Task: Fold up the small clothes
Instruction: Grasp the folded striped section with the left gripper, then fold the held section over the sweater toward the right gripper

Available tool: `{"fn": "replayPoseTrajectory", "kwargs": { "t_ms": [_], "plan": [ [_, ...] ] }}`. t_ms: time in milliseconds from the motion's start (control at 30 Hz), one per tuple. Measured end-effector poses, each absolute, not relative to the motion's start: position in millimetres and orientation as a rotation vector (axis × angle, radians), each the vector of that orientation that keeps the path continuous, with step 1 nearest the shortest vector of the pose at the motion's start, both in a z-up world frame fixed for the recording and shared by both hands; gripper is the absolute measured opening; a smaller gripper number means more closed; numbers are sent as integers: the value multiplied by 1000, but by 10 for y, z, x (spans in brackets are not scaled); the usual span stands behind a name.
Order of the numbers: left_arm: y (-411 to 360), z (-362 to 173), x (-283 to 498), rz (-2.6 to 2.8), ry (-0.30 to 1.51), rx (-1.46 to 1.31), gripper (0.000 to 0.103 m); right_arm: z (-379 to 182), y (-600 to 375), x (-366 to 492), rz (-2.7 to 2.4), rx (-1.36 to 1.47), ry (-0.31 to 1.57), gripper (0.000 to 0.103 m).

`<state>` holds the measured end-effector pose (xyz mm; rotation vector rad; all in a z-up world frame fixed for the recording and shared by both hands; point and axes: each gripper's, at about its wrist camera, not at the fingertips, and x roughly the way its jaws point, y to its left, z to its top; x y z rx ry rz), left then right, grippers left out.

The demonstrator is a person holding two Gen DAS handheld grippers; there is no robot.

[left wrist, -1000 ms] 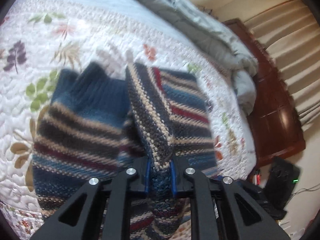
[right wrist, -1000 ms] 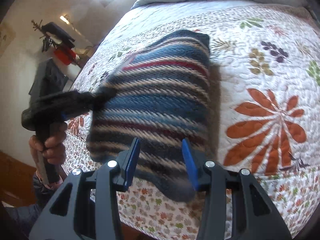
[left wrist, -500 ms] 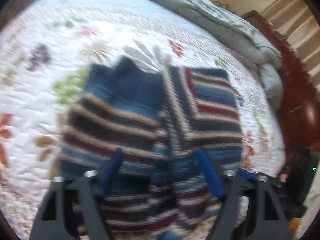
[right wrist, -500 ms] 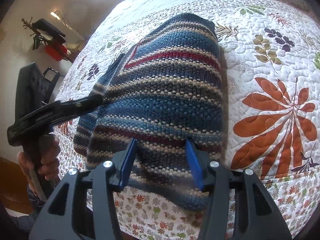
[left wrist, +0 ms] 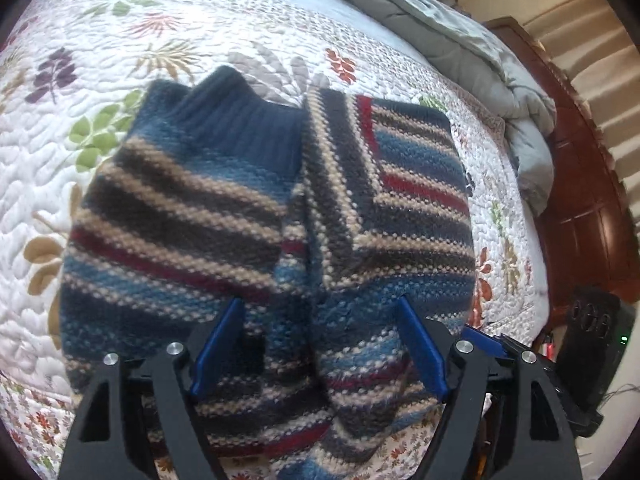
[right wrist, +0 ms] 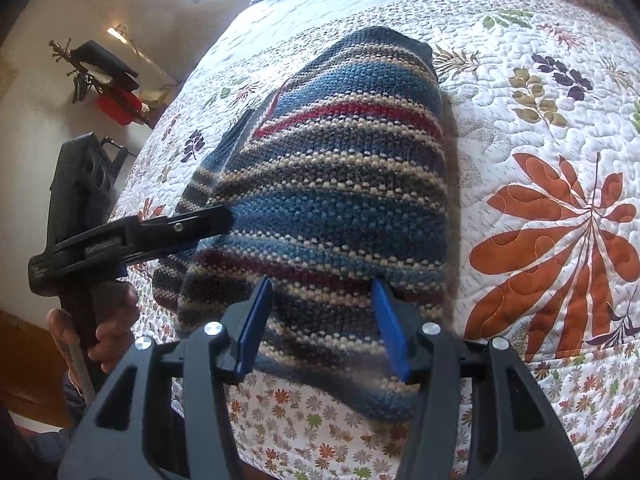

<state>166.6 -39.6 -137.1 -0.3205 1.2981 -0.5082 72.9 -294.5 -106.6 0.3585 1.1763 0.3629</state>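
Striped sweater (left wrist: 248,216) folded on quilt (left wrist: 100,60); grippers seemingly released.

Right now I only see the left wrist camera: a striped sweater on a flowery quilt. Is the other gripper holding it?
Observer: No. The right gripper is open. Its blue fingers stand either side of the sweater's near edge and do not seem to pinch it.
Visitor: Who holds the left one?
Observer: A hand grips the handle of the left gripper, off the bed's side.
Visitor: Anything beside the sweater?
Observer: A large orange flower print on the quilt, just right of the sweater in the right wrist view.
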Motion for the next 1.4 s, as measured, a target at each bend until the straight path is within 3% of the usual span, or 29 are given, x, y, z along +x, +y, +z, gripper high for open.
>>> {"fn": "replayPoseTrajectory", "kwargs": {
  "t_ms": [133, 200, 233, 300, 400, 1200, 1400],
  "plan": [
    [-539, -1389, 1728, -493, 1304, -283, 79, -1062, -2935, 720, 365, 349, 1176, 53],
    [-624, -1321, 1694, -493, 1283, -225, 58, -1062, -2937, 719, 369, 351, 1176, 53],
    [-644, -1295, 1677, -487, 1273, -211, 55, -1063, -2937, 718, 372, 355, 1176, 53],
    [-655, -1247, 1643, -474, 1250, -198, 38, -1061, -2944, 714, 373, 359, 1176, 53],
    [-630, -1200, 1615, -478, 1227, -213, 30, -1043, -2953, 706, 372, 365, 1173, 53],
    [-712, -847, 1423, -523, 1124, -182, 27, -1029, -2976, 733, 332, 333, 1173, 56],
    [-793, -1152, 1607, -535, 1206, -196, 39, -1035, -3001, 718, 345, 348, 1166, 57]
  ]
}}
